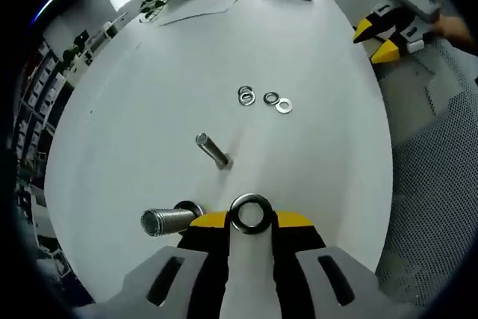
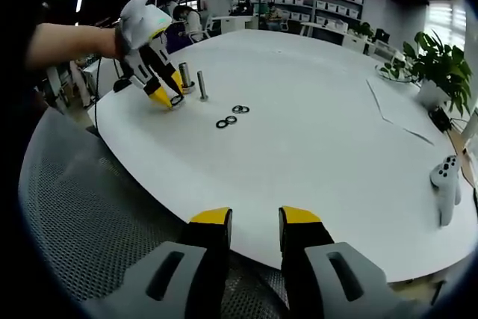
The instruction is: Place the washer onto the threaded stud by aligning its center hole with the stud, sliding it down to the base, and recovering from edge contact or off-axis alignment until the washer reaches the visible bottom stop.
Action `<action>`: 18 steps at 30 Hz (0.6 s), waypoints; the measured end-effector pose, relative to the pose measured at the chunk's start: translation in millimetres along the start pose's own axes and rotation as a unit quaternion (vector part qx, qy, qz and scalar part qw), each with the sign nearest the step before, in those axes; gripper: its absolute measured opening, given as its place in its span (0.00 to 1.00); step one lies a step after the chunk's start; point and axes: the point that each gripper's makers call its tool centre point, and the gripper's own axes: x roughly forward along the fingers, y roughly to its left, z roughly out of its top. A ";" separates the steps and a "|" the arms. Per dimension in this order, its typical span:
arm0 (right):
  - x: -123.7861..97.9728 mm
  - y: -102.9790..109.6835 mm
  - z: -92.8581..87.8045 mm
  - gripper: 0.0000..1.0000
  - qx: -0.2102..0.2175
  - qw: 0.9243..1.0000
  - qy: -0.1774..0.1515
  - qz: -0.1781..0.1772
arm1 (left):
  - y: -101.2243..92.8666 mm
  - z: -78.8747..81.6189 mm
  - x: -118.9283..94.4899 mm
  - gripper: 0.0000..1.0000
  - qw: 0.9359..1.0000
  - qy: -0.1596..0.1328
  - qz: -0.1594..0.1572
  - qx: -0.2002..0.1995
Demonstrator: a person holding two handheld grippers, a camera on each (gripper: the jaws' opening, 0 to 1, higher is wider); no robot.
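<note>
Washer sits pinched between the yellow-tipped jaws of my left gripper in the left gripper view, a shiny steel ring facing the camera with its centre hole open. Just ahead of it I see the slim threaded stud rising from the white table and leaning toward the lens, apart from the ring. To the left, close beside the jaw, a thicker ribbed bolt lies across the view. Farther out four spare washers lie flat in a loose row, and the right gripper shows at the top right over a grey mesh chair. In the right gripper view my right gripper has its jaws parted with nothing between them, hovering at the table's near edge above the mesh. Across the table I see the left gripper, held by a hand and tipped downward, the ring small at its tips, just beside the upright stud and the bolt. A white controller and a leafy plant sit at right.
</note>
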 end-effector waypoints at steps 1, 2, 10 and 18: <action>0.0 0.0 0.0 0.28 0.000 1.000 0.000 0.000 | 1.7 -0.3 -1.5 0.19 1.000 -0.001 0.002 -0.003; -0.1 0.0 -0.1 0.28 0.000 1.000 0.000 0.000 | 2.3 -0.5 -2.8 0.19 1.000 -0.001 0.003 -0.004; 0.0 -0.3 0.1 0.28 0.000 1.000 0.000 -0.001 | 11.6 4.0 -18.7 0.19 1.000 -0.017 0.014 -0.018; -0.1 -0.8 0.1 0.28 0.001 1.000 -0.001 -0.002 | 20.1 7.7 -32.2 0.19 0.999 -0.023 0.025 -0.016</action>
